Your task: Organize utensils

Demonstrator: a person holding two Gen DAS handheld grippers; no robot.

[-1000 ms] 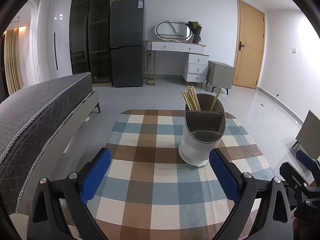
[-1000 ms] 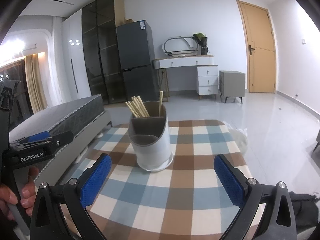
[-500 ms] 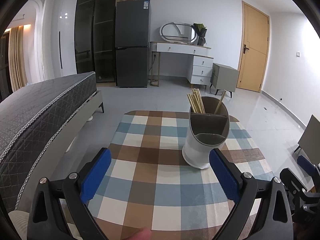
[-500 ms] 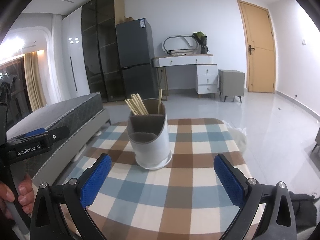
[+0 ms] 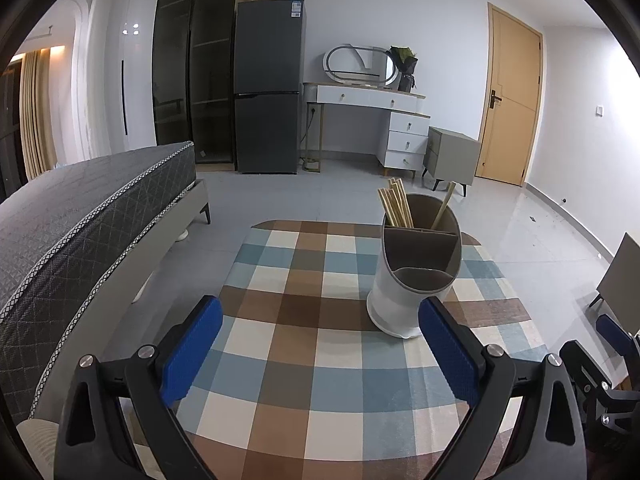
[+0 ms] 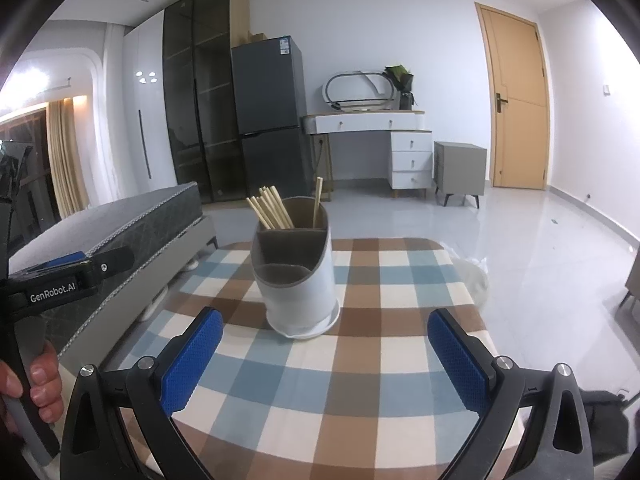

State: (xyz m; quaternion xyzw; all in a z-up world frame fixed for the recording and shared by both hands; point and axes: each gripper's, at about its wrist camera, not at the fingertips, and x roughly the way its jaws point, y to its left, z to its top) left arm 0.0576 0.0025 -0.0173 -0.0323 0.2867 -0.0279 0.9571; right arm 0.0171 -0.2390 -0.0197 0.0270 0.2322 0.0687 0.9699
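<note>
Left wrist view: left gripper (image 5: 320,354) across the bottom of the frame, its two blue pads spread wide with nothing between them, above the checked cloth (image 5: 312,368) that covers the table. Holder (image 5: 414,276), white outside and brown inside, upright on the cloth right of centre, just beyond the right-hand pad (image 5: 448,354). It has three compartments: the near one, with its lower slanted rim, looks empty; a bundle of chopsticks (image 5: 395,203) stands in the far left one; a single stick (image 5: 443,205) leans in the far right one. Part of the right gripper (image 5: 616,364) at the lower right edge, one blue pad visible. Bed (image 5: 72,232) on the left; fridge (image 5: 268,92) top centre; desk (image 5: 372,120) with drawers beside it; door (image 5: 512,96) upper right.

Right wrist view: right gripper (image 6: 324,354) along the bottom, blue pads wide apart and holding nothing, over the same cloth (image 6: 360,368). Holder (image 6: 298,276) upright at frame centre, beyond the pads and clear of both. Chopsticks (image 6: 270,209) fan out of the far left compartment; the lone stick (image 6: 317,200) stands in the far right one. Left gripper (image 6: 60,276) at the left edge, seen side-on, marked "GenRobot.AI"; a hand (image 6: 30,388) grips its handle at lower left. Bed (image 6: 120,224) left; fridge (image 6: 272,120) top centre; door (image 6: 516,100) upper right
</note>
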